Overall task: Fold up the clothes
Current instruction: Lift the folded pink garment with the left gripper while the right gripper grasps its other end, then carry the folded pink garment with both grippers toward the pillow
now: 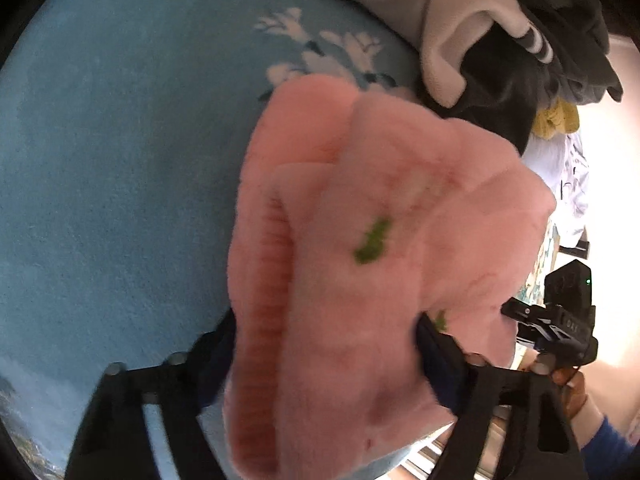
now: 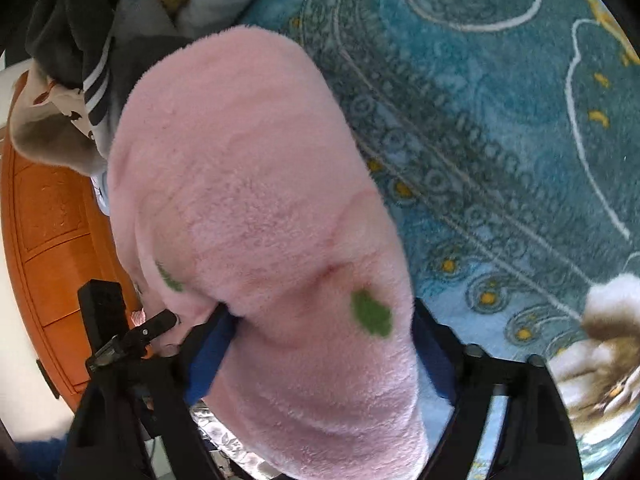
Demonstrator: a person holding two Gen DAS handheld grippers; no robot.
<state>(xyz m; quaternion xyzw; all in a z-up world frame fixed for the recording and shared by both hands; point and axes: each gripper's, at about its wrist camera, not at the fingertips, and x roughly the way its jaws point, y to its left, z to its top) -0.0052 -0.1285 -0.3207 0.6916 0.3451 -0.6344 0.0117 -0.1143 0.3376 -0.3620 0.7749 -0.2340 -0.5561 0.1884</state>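
A fluffy pink garment (image 1: 360, 240) with small green patches hangs in folds above a blue blanket (image 1: 100, 160). My left gripper (image 1: 324, 344) is shut on its near edge, and the cloth bulges between the fingers. In the right wrist view the same pink garment (image 2: 260, 200) fills the middle, and my right gripper (image 2: 320, 344) is shut on it. The other gripper shows at the edge of each view, the right one (image 1: 552, 324) and the left one (image 2: 132, 336), both close against the pink cloth.
A pile of dark, white and yellow clothes (image 1: 520, 40) lies at the far right of the blue blanket; it also shows in the right wrist view (image 2: 80, 40). The patterned teal blanket (image 2: 500, 140) spreads to the right. An orange wooden panel (image 2: 52, 240) stands at the left.
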